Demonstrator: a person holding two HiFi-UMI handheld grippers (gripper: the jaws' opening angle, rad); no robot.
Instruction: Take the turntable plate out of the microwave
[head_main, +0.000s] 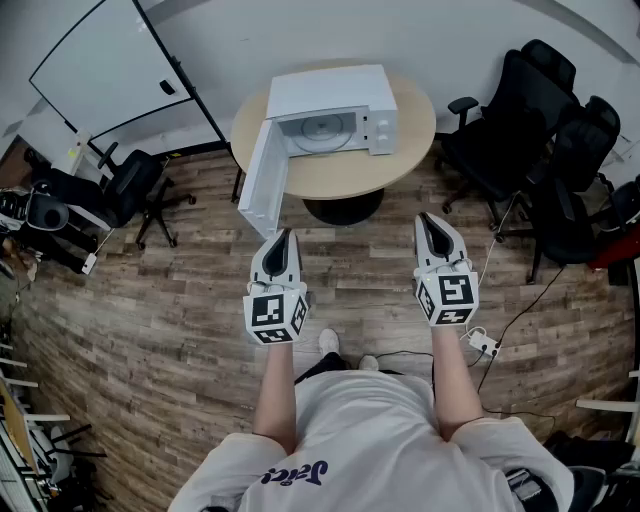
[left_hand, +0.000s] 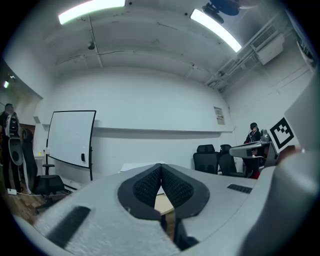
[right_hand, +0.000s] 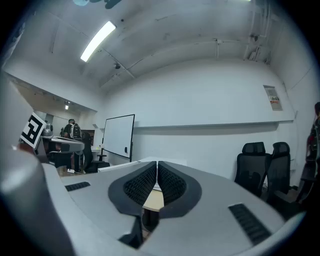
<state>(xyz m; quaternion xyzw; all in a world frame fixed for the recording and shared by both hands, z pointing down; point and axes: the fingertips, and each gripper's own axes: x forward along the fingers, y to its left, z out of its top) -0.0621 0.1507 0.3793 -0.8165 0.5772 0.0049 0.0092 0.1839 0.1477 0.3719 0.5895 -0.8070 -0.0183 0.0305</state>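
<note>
Door (head_main: 262, 185) of microwave (head_main: 325, 90) open, chairs (head_main: 500, 140) beside table (head_main: 400, 165); L gripper (head_main: 285, 236), R gripper (head_main: 428, 221) jaws clenched, empty.

Open floor (head_main: 200, 300) leads to the bench (head_main: 400, 170) — the microwave (head_main: 322, 130) gapes, its door (head_main: 262, 185) swung out left; chairs (head_main: 500, 150) crowd the right

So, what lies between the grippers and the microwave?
In the head view: wood floor, the edge of the round table and the open door of the microwave, nearest the left gripper.
</note>
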